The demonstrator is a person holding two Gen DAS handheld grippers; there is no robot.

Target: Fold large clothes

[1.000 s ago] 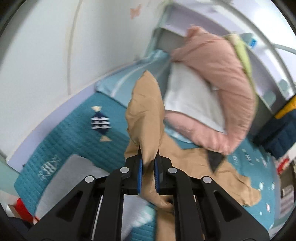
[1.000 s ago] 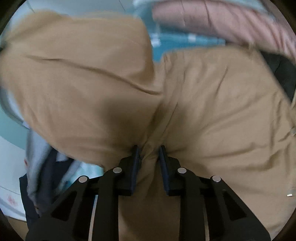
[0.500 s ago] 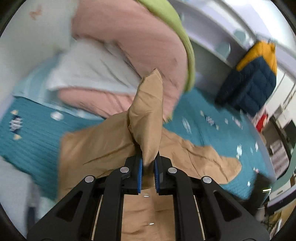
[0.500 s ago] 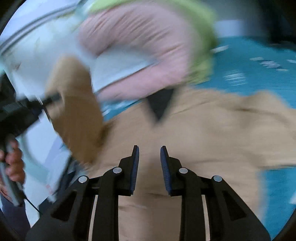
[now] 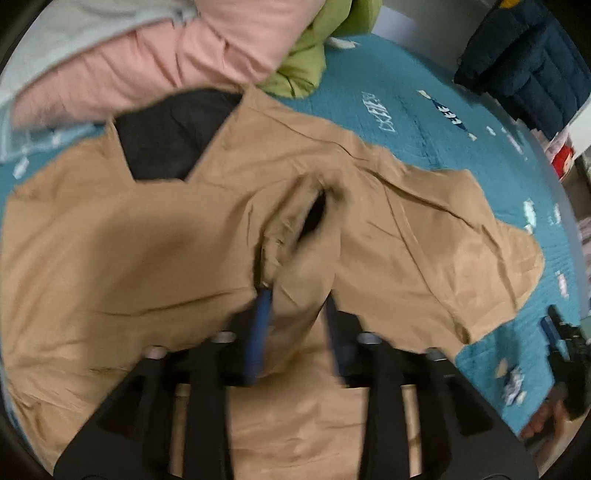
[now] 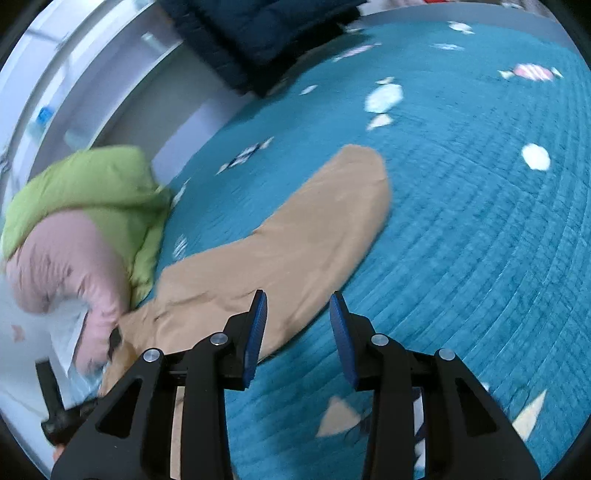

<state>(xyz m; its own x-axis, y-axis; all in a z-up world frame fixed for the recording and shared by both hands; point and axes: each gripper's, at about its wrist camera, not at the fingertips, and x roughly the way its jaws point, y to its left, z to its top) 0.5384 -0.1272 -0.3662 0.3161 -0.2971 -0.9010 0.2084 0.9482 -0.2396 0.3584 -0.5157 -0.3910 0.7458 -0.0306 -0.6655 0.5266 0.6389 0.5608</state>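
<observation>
Cloth filled my left wrist view. The tan jacket [image 5: 155,258] lay spread on the teal bed [image 5: 424,122], with its dark lining [image 5: 166,144] showing at the neck. My left hand-held gripper [image 5: 295,302] had its fingers apart, and a fold of tan sleeve sat loose between them. The picture was blurry there, but nothing looked pinched. A pink quilt [image 5: 155,62] and a green quilt [image 5: 306,70] were piled at the far edge, just beside the jacket's collar. My other tool showed at the right edge.

In my right wrist view, my right hand-held gripper [image 6: 297,321] was wide open and held nothing. It hung over the bed, near the lower edge of the other tan sleeve [image 6: 295,240], which lay stretched out flat. A navy puffy coat [image 6: 258,33] sat far off.

I thought the loose fold could slide back open, because the cloth looked smooth and slippy. I also thought my right fingers could catch the bed cover with the sleeve, because the sleeve lay so flat on it.
</observation>
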